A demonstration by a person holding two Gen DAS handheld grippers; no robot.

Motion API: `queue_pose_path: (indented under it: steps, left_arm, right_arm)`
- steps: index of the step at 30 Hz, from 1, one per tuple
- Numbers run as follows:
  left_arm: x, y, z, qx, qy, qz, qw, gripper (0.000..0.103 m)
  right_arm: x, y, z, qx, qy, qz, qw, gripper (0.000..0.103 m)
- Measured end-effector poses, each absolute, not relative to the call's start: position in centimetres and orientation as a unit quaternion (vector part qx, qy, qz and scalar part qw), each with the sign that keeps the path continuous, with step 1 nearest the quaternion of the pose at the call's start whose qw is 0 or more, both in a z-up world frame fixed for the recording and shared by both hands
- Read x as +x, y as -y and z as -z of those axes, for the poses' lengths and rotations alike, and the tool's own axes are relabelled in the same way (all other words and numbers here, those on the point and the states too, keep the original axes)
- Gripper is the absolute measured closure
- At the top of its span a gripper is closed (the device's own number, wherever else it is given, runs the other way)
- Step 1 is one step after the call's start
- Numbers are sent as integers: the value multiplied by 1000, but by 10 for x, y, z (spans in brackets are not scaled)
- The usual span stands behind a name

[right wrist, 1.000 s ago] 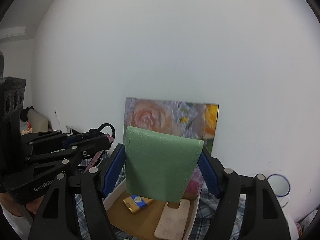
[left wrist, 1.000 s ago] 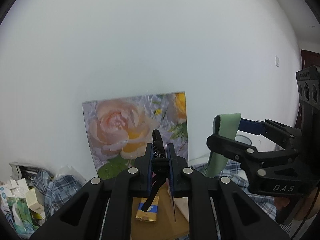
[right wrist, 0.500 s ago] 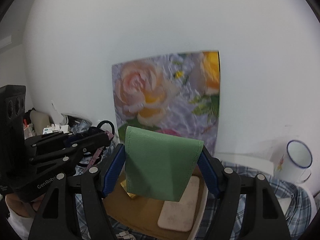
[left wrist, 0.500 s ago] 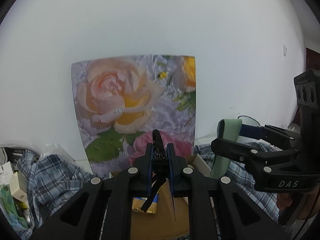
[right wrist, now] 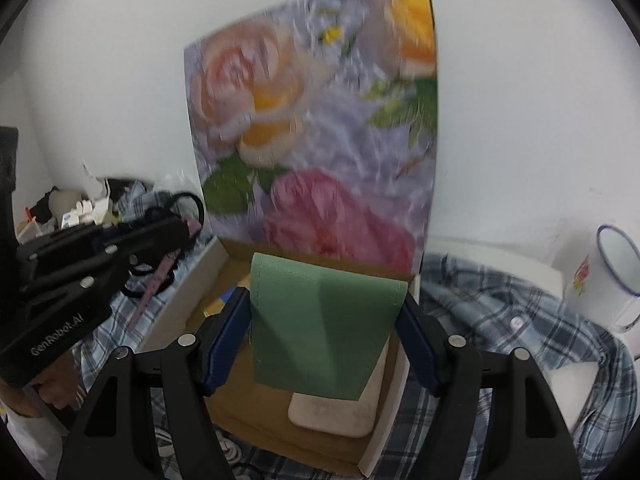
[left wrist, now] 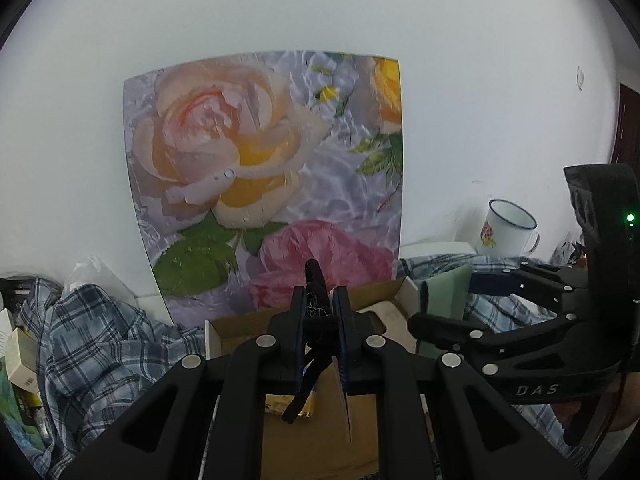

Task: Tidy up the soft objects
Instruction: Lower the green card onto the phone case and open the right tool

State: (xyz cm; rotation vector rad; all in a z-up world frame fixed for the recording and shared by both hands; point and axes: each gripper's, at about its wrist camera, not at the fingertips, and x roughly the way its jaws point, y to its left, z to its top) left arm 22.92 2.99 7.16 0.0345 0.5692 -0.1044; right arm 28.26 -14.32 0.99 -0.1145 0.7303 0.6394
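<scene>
A white wall fills the background, and one large flower picture leans upright against it. Below, a blue plaid cloth lies rumpled over the surface, running out to both sides.

On that cloth, right in front of the picture's lower edge, sits one open cardboard box with low white walls. Inside it lie one pale flat case toward the right wall and one small yellow-and-blue packet toward the left; the rest of the brown floor is bare.

The right gripper hangs over the box, its blue pads clamped on either side of one folded green pouch, which hangs above the pale case. The left gripper is pinched tight on one black hair tie with a pinkish tag, held above the box's left part.

One white enamel mug with a blue rim stands on the cloth at the right, near the wall. Small cartons are heaped at the left edge.
</scene>
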Motion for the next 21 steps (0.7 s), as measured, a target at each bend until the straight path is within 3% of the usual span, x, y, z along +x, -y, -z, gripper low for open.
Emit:
queue_pose_path:
  steps: [21]
  left_arm:
    - [261,-36,-17,19,-345,37,938,89]
  right_arm:
    - [308,136,42,-78,-393,-277,873,32]
